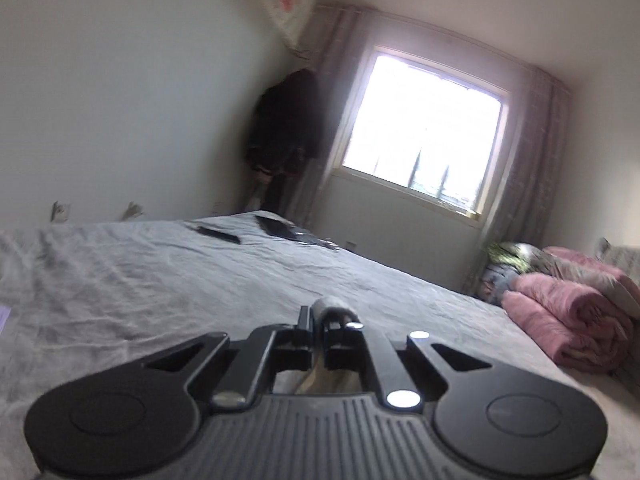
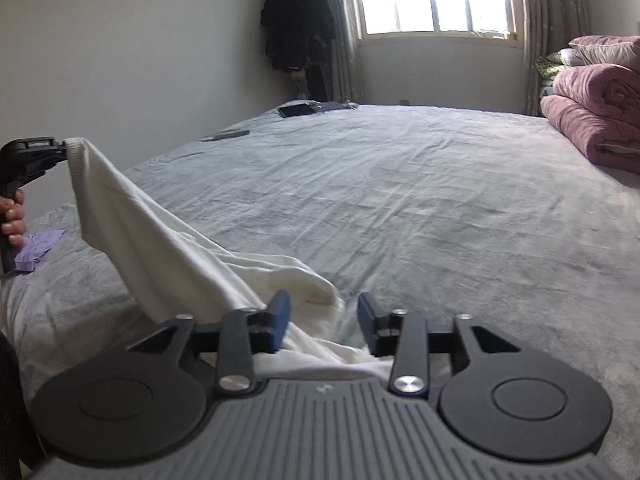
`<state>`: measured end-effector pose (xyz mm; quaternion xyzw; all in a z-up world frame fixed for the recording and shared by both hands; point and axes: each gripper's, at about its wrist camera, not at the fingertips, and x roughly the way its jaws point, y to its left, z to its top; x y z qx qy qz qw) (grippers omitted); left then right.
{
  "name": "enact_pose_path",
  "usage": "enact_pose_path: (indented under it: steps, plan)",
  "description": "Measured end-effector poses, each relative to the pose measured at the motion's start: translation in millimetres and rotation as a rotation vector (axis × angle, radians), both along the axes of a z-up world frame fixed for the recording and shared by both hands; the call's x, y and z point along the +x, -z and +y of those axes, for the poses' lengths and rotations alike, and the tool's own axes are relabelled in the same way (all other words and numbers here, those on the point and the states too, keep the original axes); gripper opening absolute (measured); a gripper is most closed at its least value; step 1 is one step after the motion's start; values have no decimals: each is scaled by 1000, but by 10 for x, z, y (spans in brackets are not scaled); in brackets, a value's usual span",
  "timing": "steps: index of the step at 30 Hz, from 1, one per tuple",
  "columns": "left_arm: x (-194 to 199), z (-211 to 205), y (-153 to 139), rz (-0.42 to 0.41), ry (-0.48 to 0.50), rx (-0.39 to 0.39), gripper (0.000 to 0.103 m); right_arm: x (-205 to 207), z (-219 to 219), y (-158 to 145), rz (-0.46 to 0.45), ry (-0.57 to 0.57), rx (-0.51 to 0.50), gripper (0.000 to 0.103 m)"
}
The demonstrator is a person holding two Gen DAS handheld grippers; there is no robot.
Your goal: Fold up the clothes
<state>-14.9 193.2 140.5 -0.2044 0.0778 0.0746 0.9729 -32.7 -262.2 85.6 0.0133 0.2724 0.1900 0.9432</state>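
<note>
A white garment (image 2: 168, 240) lies on the grey bed sheet (image 2: 400, 184) at the near left. My left gripper (image 2: 66, 148) is shut on one corner of it and holds that corner up, so the cloth hangs in a slope down to the bed. In the left wrist view the left gripper (image 1: 320, 314) is closed with a bit of white cloth (image 1: 316, 376) between its jaws. My right gripper (image 2: 324, 320) is open, low over the garment's near edge, with cloth lying between and under its blue fingers (image 2: 280, 320).
Folded pink quilts (image 2: 592, 112) are stacked at the bed's right side. Dark flat items (image 2: 296, 110) lie at the far left corner. A purple cloth (image 2: 38, 248) lies at the left edge. Dark clothes (image 2: 296, 28) hang in the corner by the window.
</note>
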Motion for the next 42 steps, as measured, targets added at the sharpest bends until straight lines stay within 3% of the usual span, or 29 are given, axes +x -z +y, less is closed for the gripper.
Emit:
enact_pose_path:
  steps: [1, 3, 6, 8, 10, 15, 17, 18, 20, 21, 22, 23, 27, 29, 31, 33, 34, 36, 39, 42]
  plan:
    - [15, 135, 76, 4, -37, -73, 4, 26, -21, 43, 27, 16, 4, 63]
    - [66, 243, 193, 45, -38, -145, 4, 80, -65, 132, 82, 46, 14, 63]
    - [115, 147, 229, 83, -21, -105, 4, 143, -109, 240, 154, 58, 64, 63]
    - [88, 75, 197, 67, -12, -55, 4, 185, -93, 310, 200, 51, 114, 63]
    - [53, 67, 192, 55, -1, -54, 4, 234, -75, 385, 240, 53, 159, 63]
    - [40, 196, 280, 29, -15, -202, 4, 404, -23, 535, 250, 108, 256, 63]
    - [38, 195, 285, 23, -16, -209, 4, 473, 25, 601, 267, 104, 308, 63]
    - [41, 186, 283, 24, -19, -202, 4, 498, 75, 632, 277, 91, 318, 61]
    - [56, 166, 282, 36, -26, -183, 4, 522, 206, 675, 281, 76, 278, 30]
    - [63, 160, 286, 42, -31, -178, 4, 504, 310, 664, 255, 75, 190, 19]
    - [68, 160, 289, 47, -36, -175, 4, 470, 349, 610, 213, 85, 134, 16]
    - [69, 172, 291, 46, -40, -177, 4, 434, 381, 551, 170, 97, 82, 15]
    - [60, 208, 294, 37, -37, -194, 5, 130, 304, 22, -163, 223, -122, 13]
    - [83, 175, 301, 39, 1, -203, 5, -45, 172, -235, -311, 283, -132, 13]
    - [164, 93, 322, 70, 60, -185, 5, -127, 56, -346, -362, 332, -149, 13]
    - [297, -48, 371, 152, 118, -124, 15, -58, -69, -275, -296, 354, -176, 13]
    - [368, -126, 414, 202, 135, -85, 20, 26, -160, -175, -215, 369, -165, 14]
    - [496, -255, 528, 295, 154, -12, 47, 186, -358, 35, -53, 407, -125, 15]
    - [514, -256, 585, 321, 147, -14, 56, 230, -551, 132, 12, 466, -68, 17]
    - [441, -144, 549, 284, 116, -41, 73, 223, -464, 49, -18, 456, -65, 21]
